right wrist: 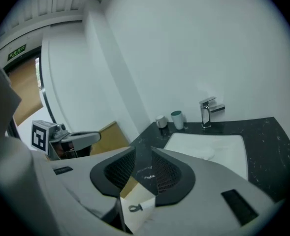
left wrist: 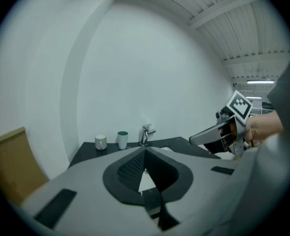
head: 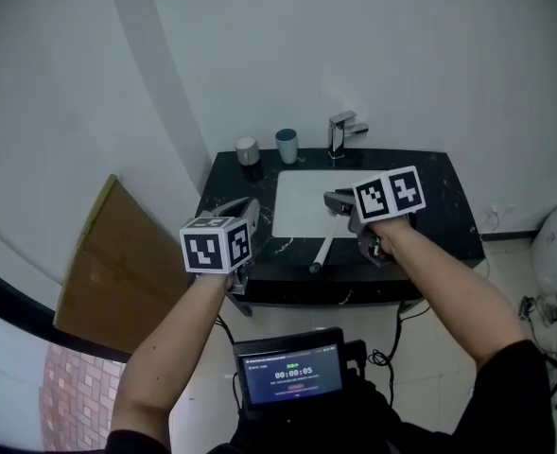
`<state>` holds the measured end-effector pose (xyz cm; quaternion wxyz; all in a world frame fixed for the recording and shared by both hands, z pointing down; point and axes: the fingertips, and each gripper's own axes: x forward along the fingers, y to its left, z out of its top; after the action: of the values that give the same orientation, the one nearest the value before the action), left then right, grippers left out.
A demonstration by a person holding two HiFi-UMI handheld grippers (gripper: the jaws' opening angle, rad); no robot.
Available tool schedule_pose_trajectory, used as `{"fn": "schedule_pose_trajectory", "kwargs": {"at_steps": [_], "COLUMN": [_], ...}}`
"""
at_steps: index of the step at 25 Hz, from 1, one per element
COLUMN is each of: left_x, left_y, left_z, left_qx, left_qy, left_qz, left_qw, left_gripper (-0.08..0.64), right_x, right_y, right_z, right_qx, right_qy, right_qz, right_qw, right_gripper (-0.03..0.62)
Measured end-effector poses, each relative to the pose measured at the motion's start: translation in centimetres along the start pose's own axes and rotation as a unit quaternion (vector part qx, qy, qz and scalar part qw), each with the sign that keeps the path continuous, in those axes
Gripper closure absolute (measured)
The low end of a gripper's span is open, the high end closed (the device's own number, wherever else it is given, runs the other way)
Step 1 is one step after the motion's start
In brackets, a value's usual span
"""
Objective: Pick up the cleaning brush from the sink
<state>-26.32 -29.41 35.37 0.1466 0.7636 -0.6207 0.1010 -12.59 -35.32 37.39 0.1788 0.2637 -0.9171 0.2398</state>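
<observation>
Out over the black worktop [head: 229,185] with both grippers. Hovering above the front-left corner with the left gripper [head: 250,203], jaws pressed tip to tip, nothing between. Holding the right gripper [head: 333,202] over the front rim of the white sink [head: 297,192], jaws slightly parted and gripping nothing. Just below it, lying ungripped, the cleaning brush [head: 321,253]: white handle slanting across the sink's front rim onto the worktop's front edge, far end hidden under that gripper. Along the back edge, a tap [head: 344,132], and left of it a teal cup [head: 287,145] and a pale cup [head: 248,149].
</observation>
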Motion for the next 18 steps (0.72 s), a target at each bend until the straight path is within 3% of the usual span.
{"fn": "schedule_pose_trajectory", "kwargs": {"at_steps": [3, 5, 9, 12, 16, 18], "left_x": [5.1, 8.2, 13.7, 18.2, 22.2, 23.4], "left_y": [3.5, 5.8, 11.1, 13.8, 17.5, 19.3], "left_z": [2.0, 2.8, 4.1, 3.1, 1.2, 0.0], "left_qx": [0.039, 0.047, 0.087, 0.108, 0.097, 0.073], "left_qy": [0.007, 0.003, -0.033, -0.027, 0.005, 0.019], "left_qz": [-0.007, -0.014, -0.02, -0.051, -0.068, -0.068], "left_qw": [0.9992, 0.9988, 0.9955, 0.9925, 0.993, 0.9948], "left_gripper": [0.546, 0.543, 0.541, 0.504, 0.502, 0.502], "right_x": [3.2, 6.0, 11.6, 14.6, 18.0, 19.7], "right_y": [-2.9, -4.7, -7.7, -11.2, -14.4, -15.4], "right_z": [2.8, 4.0, 5.2, 3.8, 2.0, 0.5], "right_qx": [0.04, 0.054, 0.092, 0.13, 0.199, 0.208], "right_qy": [-0.019, -0.014, -0.023, -0.02, -0.025, -0.001], "right_qz": [-0.03, -0.048, -0.081, -0.141, -0.19, -0.216], "right_qw": [0.999, 0.997, 0.992, 0.981, 0.961, 0.954], "right_gripper": [0.502, 0.371, 0.371, 0.371, 0.371, 0.371]}}
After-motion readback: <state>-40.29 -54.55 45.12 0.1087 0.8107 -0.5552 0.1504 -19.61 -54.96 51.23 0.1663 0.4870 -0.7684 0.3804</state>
